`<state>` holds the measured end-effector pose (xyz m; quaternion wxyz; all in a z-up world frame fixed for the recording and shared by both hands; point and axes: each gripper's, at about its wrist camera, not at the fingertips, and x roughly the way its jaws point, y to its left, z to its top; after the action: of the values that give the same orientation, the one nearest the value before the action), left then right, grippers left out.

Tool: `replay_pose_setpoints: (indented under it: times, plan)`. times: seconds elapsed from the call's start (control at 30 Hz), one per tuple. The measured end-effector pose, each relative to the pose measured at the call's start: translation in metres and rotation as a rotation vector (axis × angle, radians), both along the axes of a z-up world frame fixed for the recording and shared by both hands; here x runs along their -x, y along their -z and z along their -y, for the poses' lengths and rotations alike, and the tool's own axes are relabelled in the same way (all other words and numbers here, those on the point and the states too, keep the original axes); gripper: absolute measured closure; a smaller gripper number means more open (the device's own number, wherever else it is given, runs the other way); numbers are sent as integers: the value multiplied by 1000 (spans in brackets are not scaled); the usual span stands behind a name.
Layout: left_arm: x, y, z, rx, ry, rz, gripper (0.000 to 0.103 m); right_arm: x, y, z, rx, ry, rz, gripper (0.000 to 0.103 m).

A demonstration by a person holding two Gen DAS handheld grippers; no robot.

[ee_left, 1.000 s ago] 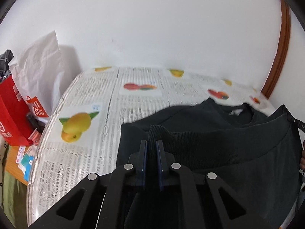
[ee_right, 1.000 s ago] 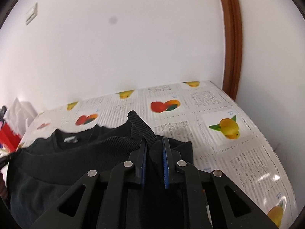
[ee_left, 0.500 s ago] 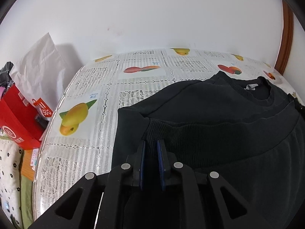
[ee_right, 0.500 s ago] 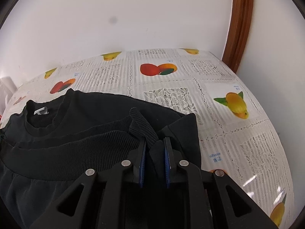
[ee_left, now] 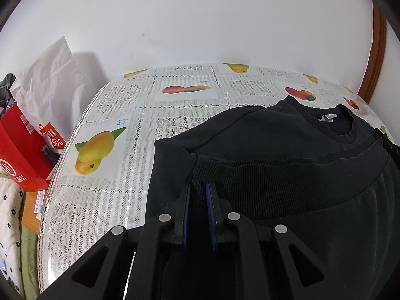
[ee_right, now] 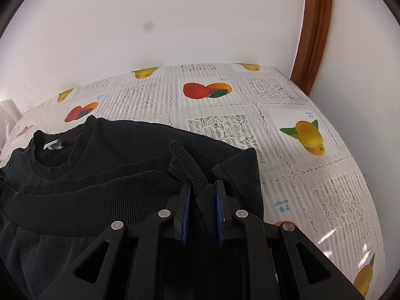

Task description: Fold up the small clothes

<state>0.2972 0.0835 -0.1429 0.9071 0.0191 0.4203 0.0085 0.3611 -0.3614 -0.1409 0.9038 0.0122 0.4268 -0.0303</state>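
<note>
A black sweatshirt (ee_left: 262,137) lies on the fruit-print lace tablecloth (ee_left: 175,110), its collar (ee_left: 342,127) with a white label toward the wall. Its ribbed hem (ee_left: 287,177) is folded up over the body and rests just below the collar. My left gripper (ee_left: 199,187) is shut on the left corner of that hem. In the right wrist view the same sweatshirt (ee_right: 125,145) spreads to the left, and my right gripper (ee_right: 203,185) is shut on the hem's right corner (ee_right: 185,165), which sticks up between the pads. Both grippers sit low over the cloth.
A white paper bag (ee_left: 50,82) and a red box (ee_left: 20,150) stand beyond the table's left edge (ee_left: 62,165). A brown wooden frame (ee_right: 315,25) rises at the back right corner. White wall lies behind. Bare tablecloth (ee_right: 325,187) shows right of the sweatshirt.
Both grippers came down and forward with the hem in them. The raised fold of fabric now lies flat on the sweatshirt's chest, close under the collar.
</note>
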Motion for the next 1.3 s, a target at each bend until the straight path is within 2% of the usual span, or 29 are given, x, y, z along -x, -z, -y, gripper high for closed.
replay_pose_setpoints:
  times: [0.5, 0.93, 1.13, 1.3]
  plan:
    - [0, 0, -2, 25, 0, -1, 90, 0, 0, -1, 15, 2, 2, 85]
    - [0, -1, -4, 36, 0, -1, 90, 2, -1, 1, 20, 9, 9, 78]
    - [1, -2, -4, 43, 0, 1, 89, 7, -5, 0, 37, 20, 39, 70]
    - [2, -2, -5, 54, 1, 7, 84, 8, -8, 1, 37, 26, 50, 66]
